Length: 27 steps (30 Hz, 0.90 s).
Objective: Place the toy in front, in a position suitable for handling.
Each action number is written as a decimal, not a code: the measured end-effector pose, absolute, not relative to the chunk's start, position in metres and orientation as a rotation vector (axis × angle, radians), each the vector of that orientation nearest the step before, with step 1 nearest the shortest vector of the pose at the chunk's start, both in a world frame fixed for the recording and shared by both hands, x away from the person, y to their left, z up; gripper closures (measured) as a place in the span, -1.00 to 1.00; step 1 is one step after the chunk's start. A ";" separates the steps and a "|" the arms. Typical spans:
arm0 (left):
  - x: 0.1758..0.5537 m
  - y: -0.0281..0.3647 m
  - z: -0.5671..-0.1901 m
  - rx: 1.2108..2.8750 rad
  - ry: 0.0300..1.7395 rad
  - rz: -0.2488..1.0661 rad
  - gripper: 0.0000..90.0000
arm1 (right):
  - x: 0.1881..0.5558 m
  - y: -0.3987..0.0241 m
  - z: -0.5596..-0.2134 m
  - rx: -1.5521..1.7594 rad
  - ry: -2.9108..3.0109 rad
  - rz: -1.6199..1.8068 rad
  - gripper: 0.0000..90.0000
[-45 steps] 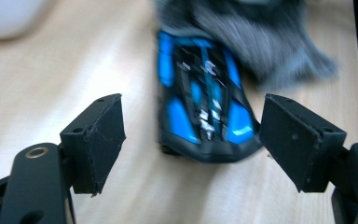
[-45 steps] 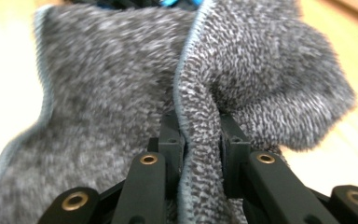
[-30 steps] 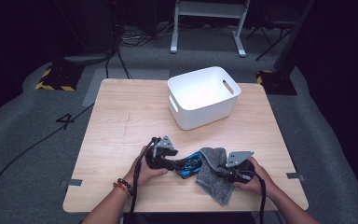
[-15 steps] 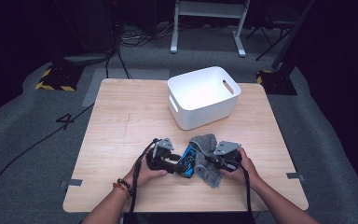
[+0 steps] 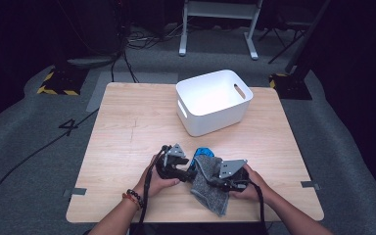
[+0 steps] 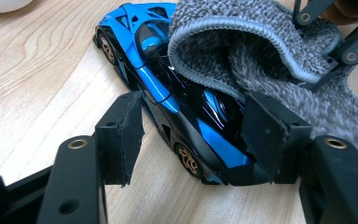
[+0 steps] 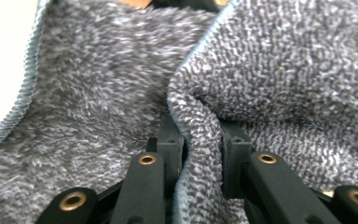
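A blue and black toy car [image 6: 168, 88] lies on the wooden table [image 5: 137, 117] near its front edge, between the jaws of my left gripper [image 6: 196, 135]. Those jaws have just been opening: the right pad [image 6: 261, 140] is against the car's rear and the left pad [image 6: 126, 135] stands slightly off its side. My right gripper [image 7: 200, 149] is shut on a fold of a grey fuzzy cloth [image 7: 98, 93]. The cloth [image 6: 261, 51] drapes over the car's far side. In the high view the car [image 5: 204, 152] peeks out above the cloth [image 5: 208, 188], with the left gripper [image 5: 188, 172] and the right gripper [image 5: 214, 180] close together.
A white plastic bin [image 5: 214, 100] with handle slots stands at the table's back right, well behind both hands. Bare wood [image 5: 127, 127] stretches to the left and behind. Cables trail from both grippers toward the front edge.
The right hand has carried the cloth leftward until it lies against and over the car. The left hand has stayed where it was.
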<state>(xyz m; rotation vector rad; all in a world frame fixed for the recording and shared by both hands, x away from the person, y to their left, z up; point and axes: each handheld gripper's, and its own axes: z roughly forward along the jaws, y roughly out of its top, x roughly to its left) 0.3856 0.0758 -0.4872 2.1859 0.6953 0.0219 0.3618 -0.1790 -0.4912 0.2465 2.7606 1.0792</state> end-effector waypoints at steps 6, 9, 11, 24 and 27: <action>0.386 0.073 -0.486 2.201 0.688 0.051 -0.06 | 0.381 -0.190 -0.493 0.381 2.664 1.063 0.70; 0.388 0.074 -0.486 2.204 0.688 0.033 -0.06 | 0.392 -0.192 -0.494 0.406 2.646 1.087 0.70; 0.388 0.073 -0.486 2.206 0.682 0.045 -0.06 | 0.394 -0.192 -0.495 0.401 2.637 1.077 0.70; 0.390 0.075 -0.487 2.198 0.688 0.005 -0.06 | 0.445 -0.205 -0.495 0.664 2.505 0.988 0.69; 0.390 0.075 -0.488 2.198 0.687 -0.002 -0.07 | 0.455 -0.204 -0.494 0.722 2.474 0.959 0.69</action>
